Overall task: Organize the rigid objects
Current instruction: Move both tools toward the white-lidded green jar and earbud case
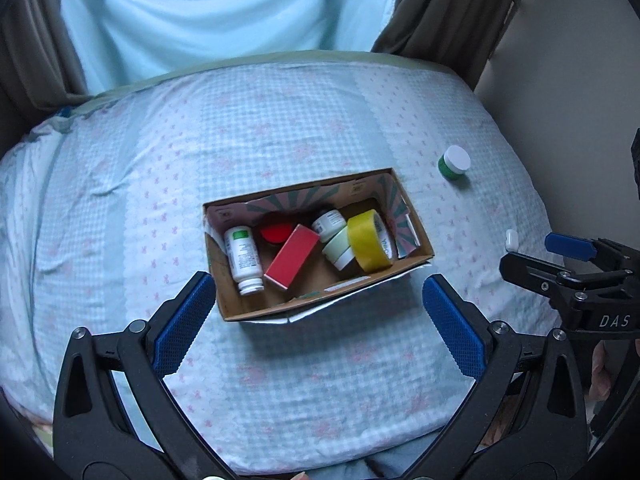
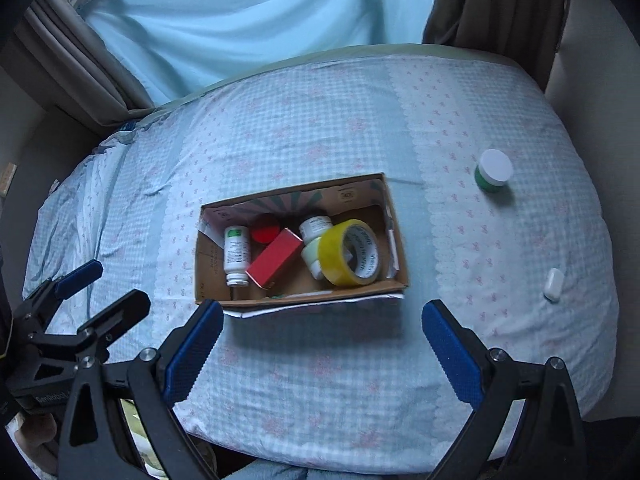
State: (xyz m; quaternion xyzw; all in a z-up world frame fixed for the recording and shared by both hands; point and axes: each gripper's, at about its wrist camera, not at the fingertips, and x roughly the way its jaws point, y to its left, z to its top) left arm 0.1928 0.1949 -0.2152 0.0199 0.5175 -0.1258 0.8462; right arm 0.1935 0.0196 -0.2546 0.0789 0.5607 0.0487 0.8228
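Observation:
An open cardboard box (image 1: 416,226) (image 2: 400,276) lies on the bed. It holds a white pill bottle (image 1: 242,254) (image 2: 236,254), a red box (image 1: 291,256) (image 2: 274,262), a red-lidded jar (image 1: 274,234) (image 2: 265,232), small white and pale green jars (image 1: 336,240) (image 2: 314,236) and a yellow tape roll (image 1: 368,240) (image 2: 348,252). A green jar with a white lid (image 1: 455,163) (image 2: 494,170) and a small white case (image 1: 511,239) (image 2: 554,283) lie on the bed to the right. My left gripper (image 1: 316,304) is open and empty above the box's near edge. My right gripper (image 2: 322,328) is open and empty, also near the box.
The bed has a blue checked cover (image 1: 300,128) (image 2: 320,128). A pale blue curtain (image 1: 220,8) and dark drapes hang behind it. A wall (image 1: 560,80) stands at the right. The right gripper shows at the left wrist view's right edge (image 1: 568,264).

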